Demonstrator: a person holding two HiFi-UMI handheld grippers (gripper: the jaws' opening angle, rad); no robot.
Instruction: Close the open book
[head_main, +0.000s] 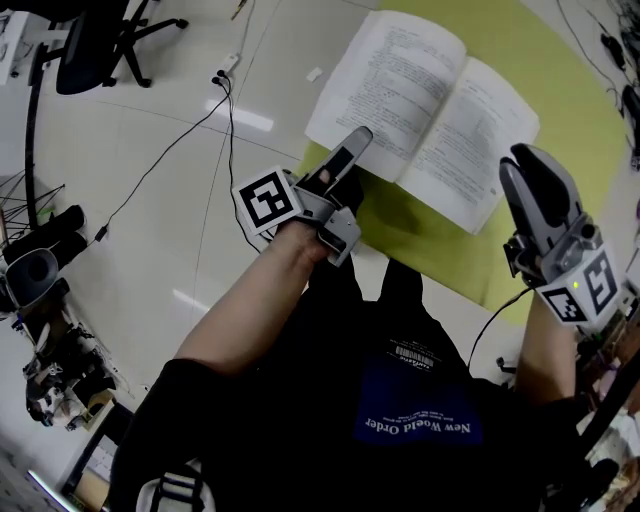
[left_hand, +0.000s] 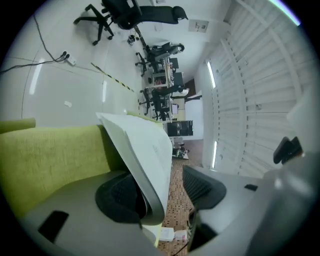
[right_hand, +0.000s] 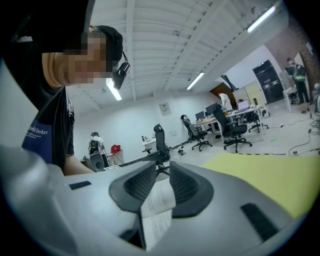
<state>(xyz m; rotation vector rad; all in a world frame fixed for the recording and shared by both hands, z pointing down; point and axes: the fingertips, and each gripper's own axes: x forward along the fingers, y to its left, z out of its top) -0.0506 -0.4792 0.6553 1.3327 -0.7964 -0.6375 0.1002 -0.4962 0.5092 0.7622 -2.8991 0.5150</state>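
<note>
An open book (head_main: 420, 100) lies with its printed pages up on the yellow-green table (head_main: 420, 240). My left gripper (head_main: 350, 148) is at the near edge of the book's left half. In the left gripper view my left gripper (left_hand: 160, 189) stands open: the book's lifted edge (left_hand: 145, 150) rests against one pad, while the other pad (left_hand: 200, 186) is apart from it. My right gripper (head_main: 530, 165) is at the near corner of the right-hand page. In the right gripper view my right gripper (right_hand: 162, 180) is shut on a printed page (right_hand: 157, 212).
The table's near edge is next to the person's body. A black office chair (head_main: 100, 40) and a cable (head_main: 160, 160) are on the white floor at left, with dark equipment (head_main: 40, 270) farther left. More chairs and desks (right_hand: 227, 130) stand across the room.
</note>
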